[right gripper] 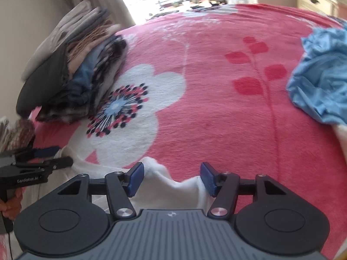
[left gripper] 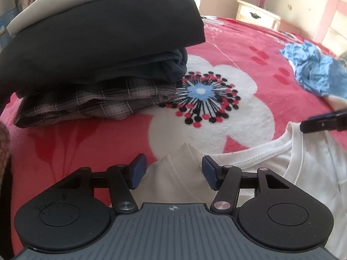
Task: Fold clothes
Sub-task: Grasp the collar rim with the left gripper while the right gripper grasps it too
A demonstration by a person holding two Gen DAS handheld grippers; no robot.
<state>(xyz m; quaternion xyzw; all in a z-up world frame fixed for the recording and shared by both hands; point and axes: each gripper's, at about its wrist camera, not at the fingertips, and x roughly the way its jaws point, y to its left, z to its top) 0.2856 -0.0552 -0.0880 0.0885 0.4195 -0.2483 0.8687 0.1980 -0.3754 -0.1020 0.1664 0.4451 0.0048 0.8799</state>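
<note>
Nearest in both wrist views lies the white T-shirt, spread on the pink flowered blanket at the near edge of the bed, its ribbed collar facing away. The left gripper hangs over the left shoulder area with its jaws spread wide and nothing between the blue pads; a raised fold of white cloth sits in the gap, but the pads are not touching it. The right gripper is likewise released, its jaws apart over a bunched white edge on the right side of the shirt.

The step in hand looks like taking hold of the shirt at two matching points. To do it well, each gripper should come down so one pad slides under the cloth edge, then close on a single layer near the shoulder seam, both at the same height, so the fold comes out square. Pinching the blanket along with the shirt is the risk, since the pile is thick.

Farther off to the left stands a pile of folded clothes, dark on top and plaid at the bottom. To the far right lies a crumpled blue garment, not yet folded.
</note>
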